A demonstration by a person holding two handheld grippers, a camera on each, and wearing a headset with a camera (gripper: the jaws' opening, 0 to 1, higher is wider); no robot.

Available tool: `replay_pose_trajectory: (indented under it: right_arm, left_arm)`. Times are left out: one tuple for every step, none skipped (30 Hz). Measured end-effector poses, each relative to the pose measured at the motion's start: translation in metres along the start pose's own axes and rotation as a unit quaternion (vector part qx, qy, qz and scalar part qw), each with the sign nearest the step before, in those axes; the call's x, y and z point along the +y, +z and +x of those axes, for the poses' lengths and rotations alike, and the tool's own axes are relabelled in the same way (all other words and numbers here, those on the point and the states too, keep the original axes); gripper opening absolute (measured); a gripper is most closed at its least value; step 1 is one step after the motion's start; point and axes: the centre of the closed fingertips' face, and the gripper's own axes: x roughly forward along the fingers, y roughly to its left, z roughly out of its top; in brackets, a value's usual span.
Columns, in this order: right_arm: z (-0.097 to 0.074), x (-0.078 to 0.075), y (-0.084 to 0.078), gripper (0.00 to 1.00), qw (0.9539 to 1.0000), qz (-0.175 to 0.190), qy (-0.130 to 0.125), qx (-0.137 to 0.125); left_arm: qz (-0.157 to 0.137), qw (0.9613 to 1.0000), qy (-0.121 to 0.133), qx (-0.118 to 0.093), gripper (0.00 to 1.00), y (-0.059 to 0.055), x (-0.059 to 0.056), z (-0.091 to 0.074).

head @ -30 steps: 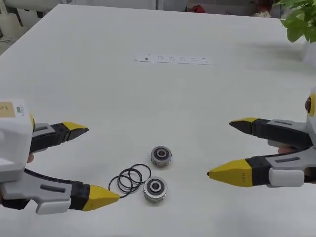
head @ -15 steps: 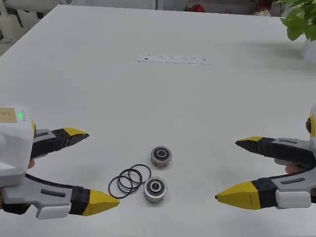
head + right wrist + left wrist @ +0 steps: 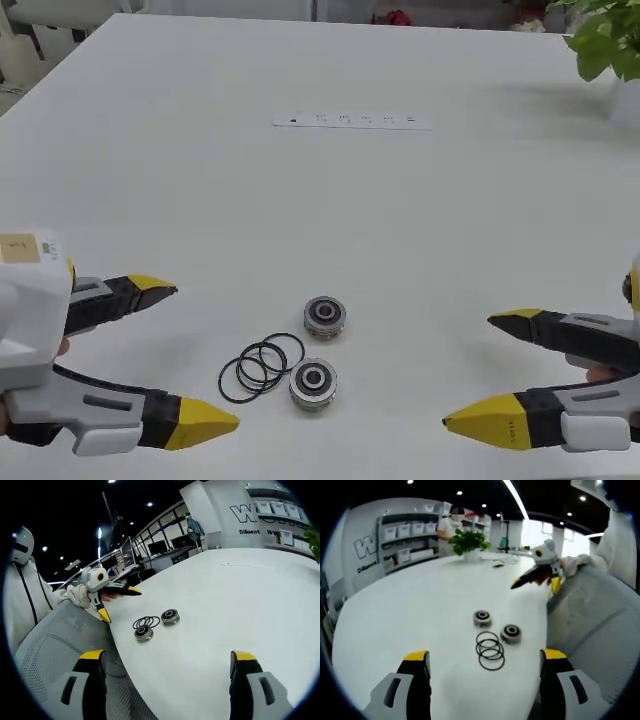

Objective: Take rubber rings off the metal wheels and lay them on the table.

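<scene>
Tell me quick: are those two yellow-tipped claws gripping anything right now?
Left gripper: open, holding nothing.
Right gripper: open, holding nothing.

A white power strip lies flat toward the far side of the surface. Leaves of a green plant reach in at the far right corner. In the left gripper view it stands in a white pot, with shelves of white bins along the wall behind. A grey mesh chair back sits at the near edge.
</scene>
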Motion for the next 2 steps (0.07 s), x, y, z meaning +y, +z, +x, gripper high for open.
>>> replay_pose_trajectory:
  right_arm:
    - [0.0004, -0.0001, -0.0001, 1.0, 1.0, 0.002, 0.0, 0.0]
    - [0.0008, -0.0008, -0.0019, 1.0, 1.0, 0.005, -0.001, 0.004]
  left_arm:
    - [-0.002, 1.0, 0.0, 0.001, 0.92, -0.0011, -0.0003, 0.0004]
    - [-0.005, 1.0, -0.003, 0.004, 0.92, -0.0032, -0.0014, 0.001]
